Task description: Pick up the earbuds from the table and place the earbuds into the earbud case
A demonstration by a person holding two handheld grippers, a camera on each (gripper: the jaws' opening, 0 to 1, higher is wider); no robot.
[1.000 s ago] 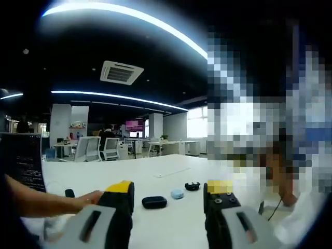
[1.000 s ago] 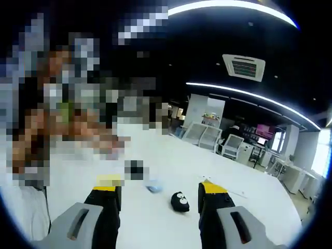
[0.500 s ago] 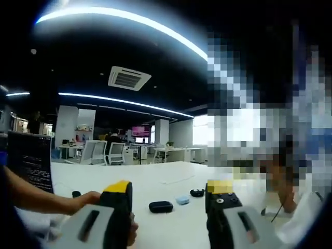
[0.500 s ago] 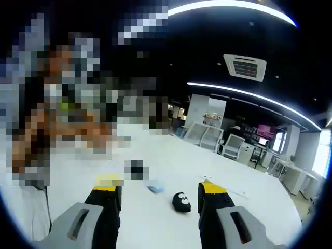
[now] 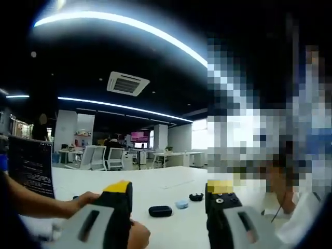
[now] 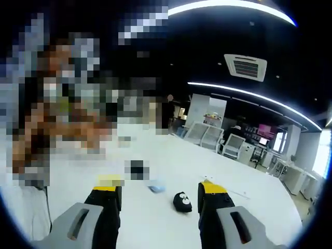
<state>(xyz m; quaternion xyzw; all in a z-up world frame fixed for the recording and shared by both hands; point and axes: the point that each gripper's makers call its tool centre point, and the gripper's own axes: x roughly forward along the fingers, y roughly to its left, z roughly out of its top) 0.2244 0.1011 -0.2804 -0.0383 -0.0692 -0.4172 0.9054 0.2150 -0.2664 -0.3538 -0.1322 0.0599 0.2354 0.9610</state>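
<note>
Left gripper view: we see the left gripper (image 5: 168,199) with its black, yellow-tipped jaws spread apart and holding nothing, above the white table (image 5: 171,179). Between the jaws, farther out on the table, lie a dark oval closed case (image 5: 160,211), a small pale-blue case (image 5: 181,204) just beside it, and a black open earbud case (image 5: 196,197) beyond. A person's hand (image 5: 85,199) rests on the table at left, near a dark monitor screen (image 5: 32,174). Right gripper view: the right gripper (image 6: 161,194) also has its jaws apart, empty. Between them sit the black open earbud case (image 6: 182,202), two pale dots inside, and the pale-blue case (image 6: 155,188) nearby. White office chairs (image 6: 210,138) stand behind.
</note>
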